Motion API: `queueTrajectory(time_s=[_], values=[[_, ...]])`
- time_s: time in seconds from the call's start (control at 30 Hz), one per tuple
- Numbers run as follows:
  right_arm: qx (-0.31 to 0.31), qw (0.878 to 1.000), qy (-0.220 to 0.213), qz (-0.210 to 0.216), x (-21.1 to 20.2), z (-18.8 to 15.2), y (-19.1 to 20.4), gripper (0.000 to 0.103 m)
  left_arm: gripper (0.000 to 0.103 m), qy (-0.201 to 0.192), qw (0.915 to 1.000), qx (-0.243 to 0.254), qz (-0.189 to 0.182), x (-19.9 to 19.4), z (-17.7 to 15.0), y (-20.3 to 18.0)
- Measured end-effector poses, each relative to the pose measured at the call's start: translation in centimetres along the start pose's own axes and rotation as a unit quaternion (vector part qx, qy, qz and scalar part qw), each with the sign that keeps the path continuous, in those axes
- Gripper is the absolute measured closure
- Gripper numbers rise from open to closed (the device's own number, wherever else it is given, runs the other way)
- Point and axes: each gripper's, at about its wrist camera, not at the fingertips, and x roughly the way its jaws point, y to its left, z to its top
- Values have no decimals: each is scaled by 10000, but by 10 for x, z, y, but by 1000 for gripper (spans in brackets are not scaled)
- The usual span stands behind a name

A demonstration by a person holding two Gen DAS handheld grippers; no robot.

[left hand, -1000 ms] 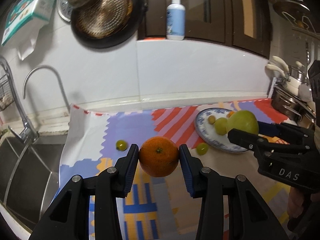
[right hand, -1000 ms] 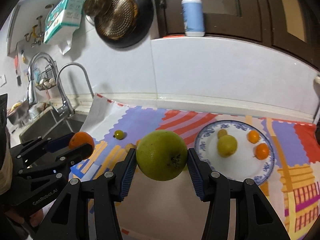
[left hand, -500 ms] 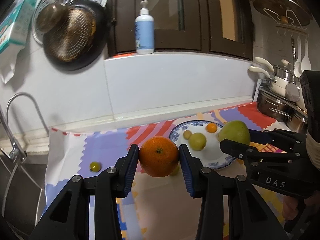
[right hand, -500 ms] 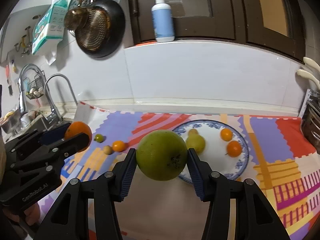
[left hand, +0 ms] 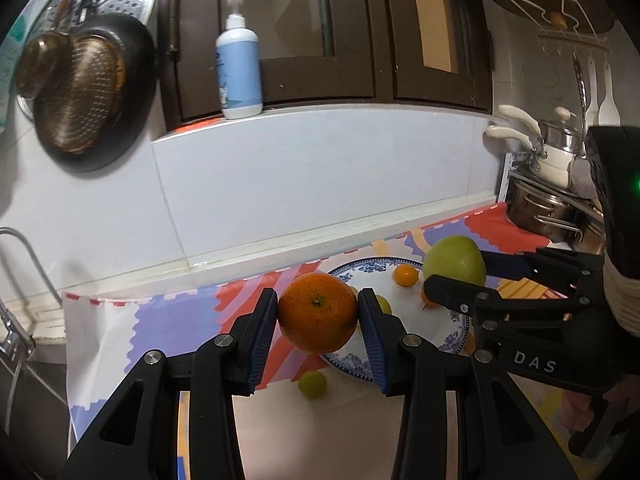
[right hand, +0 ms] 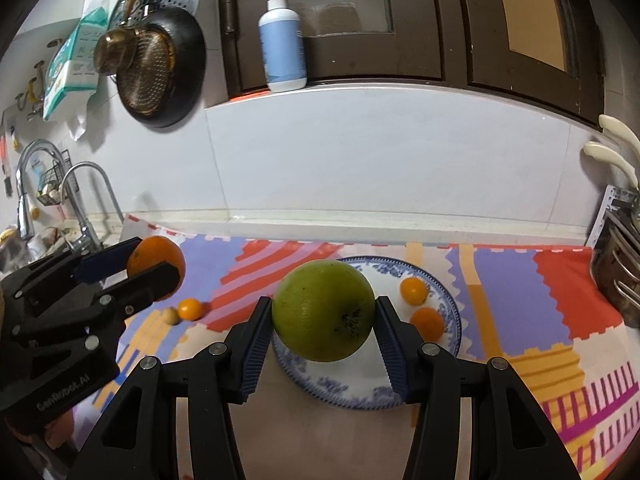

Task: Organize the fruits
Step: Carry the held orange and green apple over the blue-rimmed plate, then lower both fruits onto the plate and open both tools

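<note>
My left gripper (left hand: 318, 318) pinches the round orange mandarin (left hand: 318, 312) and my right gripper (right hand: 323, 322) pinches the large green citrus (right hand: 323, 316), both above the blue-patterned white plate (right hand: 448, 346). I'd lower each onto bare plate, clear of the small fruits, before releasing.

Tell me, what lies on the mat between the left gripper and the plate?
In the right wrist view, a small orange fruit and a pale round one lie between the left gripper and the plate.

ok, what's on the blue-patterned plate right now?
On the plate, two small orange fruits show in the right wrist view. The green fruit held by the right gripper hides its middle; the left wrist view shows a yellow-green fruit there, mostly covered.
</note>
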Motion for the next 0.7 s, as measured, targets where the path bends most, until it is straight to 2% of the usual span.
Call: queueTrajectory(time_s=[0.33,0.53,0.7], values=[[5,9998,169,-92,48,13,-23,52,62,545,9983,104,-152,61,-1,-1],[78,9993,338,-111,81,14,-34,52,62,772,9966,148,-241,93,-3,2],[138,9986,492,-159,106,15,-41,52,62,875,9950,179,-454,118,-4,2]])
